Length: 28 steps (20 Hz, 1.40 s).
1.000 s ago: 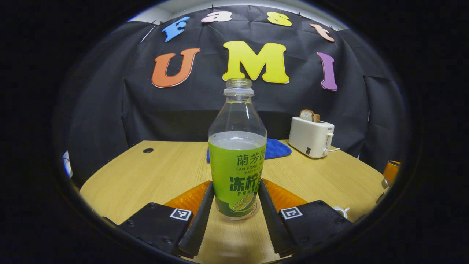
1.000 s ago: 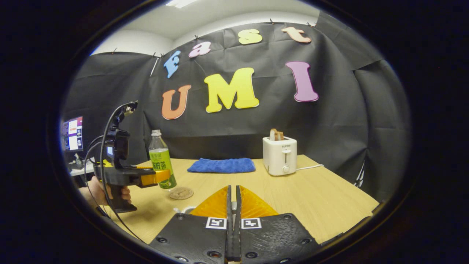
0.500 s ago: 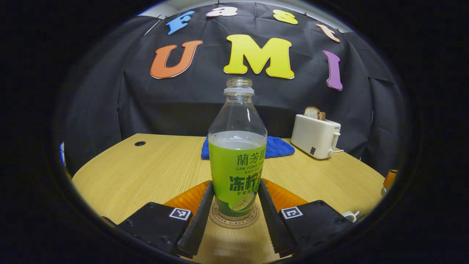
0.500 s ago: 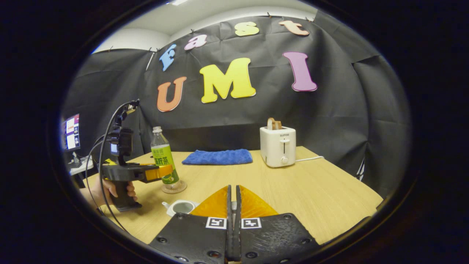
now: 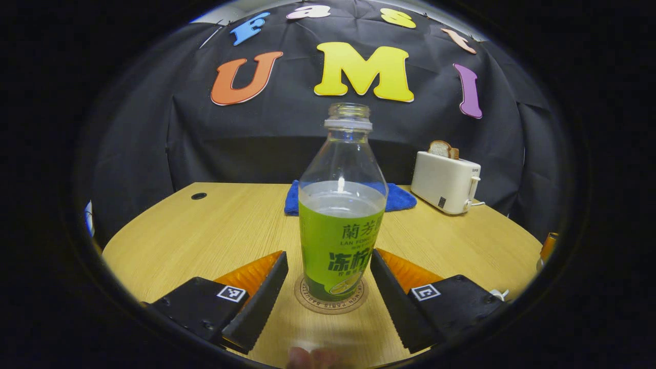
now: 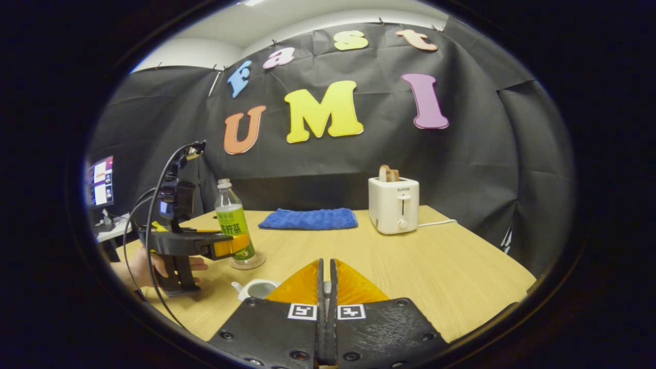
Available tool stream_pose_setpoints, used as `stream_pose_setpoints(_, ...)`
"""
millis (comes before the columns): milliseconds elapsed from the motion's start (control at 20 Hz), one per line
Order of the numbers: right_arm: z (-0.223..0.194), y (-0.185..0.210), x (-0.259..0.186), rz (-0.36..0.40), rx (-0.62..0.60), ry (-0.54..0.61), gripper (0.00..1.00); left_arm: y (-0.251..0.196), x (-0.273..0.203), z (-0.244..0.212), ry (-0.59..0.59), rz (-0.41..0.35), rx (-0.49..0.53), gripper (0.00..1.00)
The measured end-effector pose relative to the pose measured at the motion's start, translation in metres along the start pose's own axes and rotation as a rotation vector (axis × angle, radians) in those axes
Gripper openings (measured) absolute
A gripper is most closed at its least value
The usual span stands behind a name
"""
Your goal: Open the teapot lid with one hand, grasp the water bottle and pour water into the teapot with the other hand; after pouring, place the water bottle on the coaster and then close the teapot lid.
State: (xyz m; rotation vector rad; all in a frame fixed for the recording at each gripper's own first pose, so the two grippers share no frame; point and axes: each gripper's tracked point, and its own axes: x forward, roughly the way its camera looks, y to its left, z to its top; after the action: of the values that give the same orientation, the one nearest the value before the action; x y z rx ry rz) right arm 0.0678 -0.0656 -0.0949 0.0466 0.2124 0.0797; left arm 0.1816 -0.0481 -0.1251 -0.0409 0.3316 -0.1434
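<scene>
1. left gripper (image 5: 328, 277) — fingers spread, a gap on each side of the water bottle (image 5: 342, 215) (uncapped, standing upright on the coaster (image 5: 331, 301)).
2. teapot (image 6: 254, 288) sits just beside the right gripper (image 6: 326, 287) — that one's pressed together; whether it's pinching anything, can't tell.
3. toaster (image 6: 393, 204) far right.

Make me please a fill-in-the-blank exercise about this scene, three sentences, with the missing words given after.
1. The bottle stands upright on the ____.
2. The left gripper has its fingers ____, one at each side of the bottle with a gap.
3. Behind the bottle, a folded blue ____ lies on the table, left of the toaster.

Missing words: coaster; open; cloth
</scene>
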Motion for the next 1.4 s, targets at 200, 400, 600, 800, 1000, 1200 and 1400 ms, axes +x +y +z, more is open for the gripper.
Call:
stream_pose_setpoints(200,0.006,0.017,0.007,0.030,-0.025,-0.016,0.00,0.011,-0.023,-0.014,0.047,0.035,0.020,1.00)
stream_pose_setpoints(400,0.005,0.046,0.018,0.093,-0.050,-0.024,0.00,0.030,-0.066,-0.016,0.028,0.078,0.035,1.00)
stream_pose_setpoints(600,-0.001,0.069,0.027,0.150,-0.066,-0.026,0.00,0.059,-0.112,-0.003,-0.062,0.147,0.041,1.00)
stream_pose_setpoints(800,-0.014,0.080,0.036,0.171,-0.071,-0.016,0.00,0.081,-0.150,0.010,-0.149,0.205,0.022,1.00)
stream_pose_setpoints(1000,-0.019,0.086,0.041,0.178,-0.068,-0.017,0.00,0.091,-0.172,0.019,-0.202,0.234,0.006,1.00)
stream_pose_setpoints(1200,-0.026,0.091,0.047,0.179,-0.086,-0.015,0.00,0.094,-0.179,0.018,-0.212,0.247,0.019,1.00)
stream_pose_setpoints(1400,-0.030,0.091,0.051,0.165,-0.088,-0.013,0.00,0.094,-0.180,0.016,-0.206,0.241,0.019,1.00)
